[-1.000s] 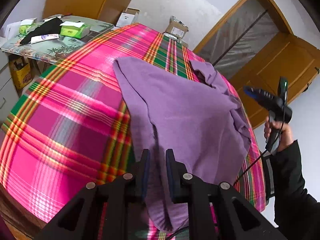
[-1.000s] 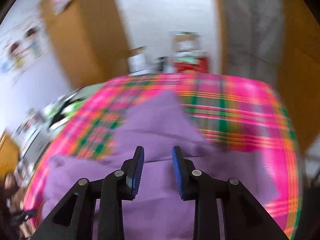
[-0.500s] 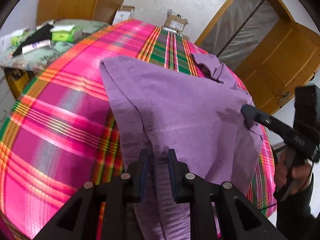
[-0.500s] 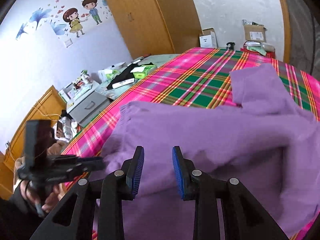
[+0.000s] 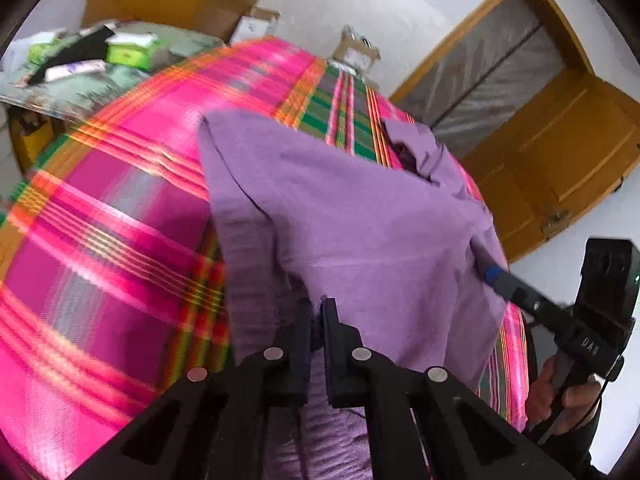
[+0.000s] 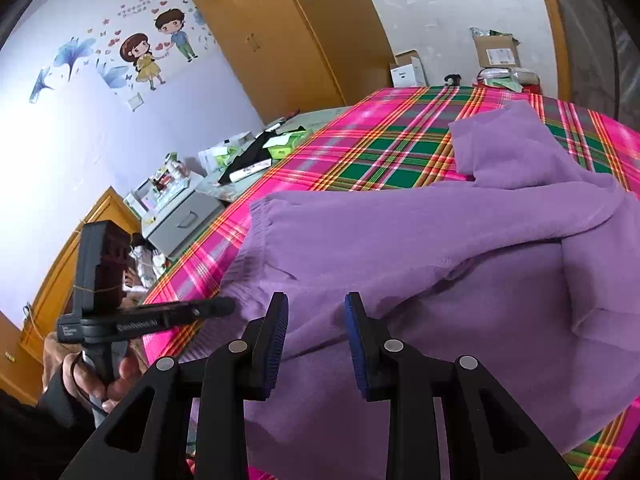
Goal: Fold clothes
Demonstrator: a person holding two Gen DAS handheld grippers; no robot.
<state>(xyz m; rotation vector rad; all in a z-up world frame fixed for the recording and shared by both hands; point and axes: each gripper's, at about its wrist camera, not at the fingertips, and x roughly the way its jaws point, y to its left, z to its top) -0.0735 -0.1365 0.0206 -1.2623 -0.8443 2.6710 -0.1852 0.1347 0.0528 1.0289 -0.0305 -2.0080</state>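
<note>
A purple sweater (image 5: 352,216) (image 6: 400,240) lies spread on the pink and green plaid tablecloth (image 5: 100,240) (image 6: 380,152), one sleeve folded over its body. My left gripper (image 5: 316,304) (image 6: 226,304) is at the ribbed hem on the near edge. Its jaws are closing, with a fold of the purple knit pinched between the pads. My right gripper (image 6: 316,300) (image 5: 490,274) hovers low over the sweater's opposite side. Its blue pads stand apart and the cloth lies beyond them, not gripped. A hand holds each gripper's handle.
A low side table (image 5: 100,60) (image 6: 256,160) with green boxes and a black cloth stands beside the bed. A grey drawer unit (image 6: 184,220), cardboard boxes (image 6: 496,52) by the far wall, a wardrobe (image 6: 300,32) and a wooden door (image 5: 560,140) surround it.
My left jaws have closed onto the sweater's hem. My right gripper swung in from the air and came down to the sweater's other edge.
</note>
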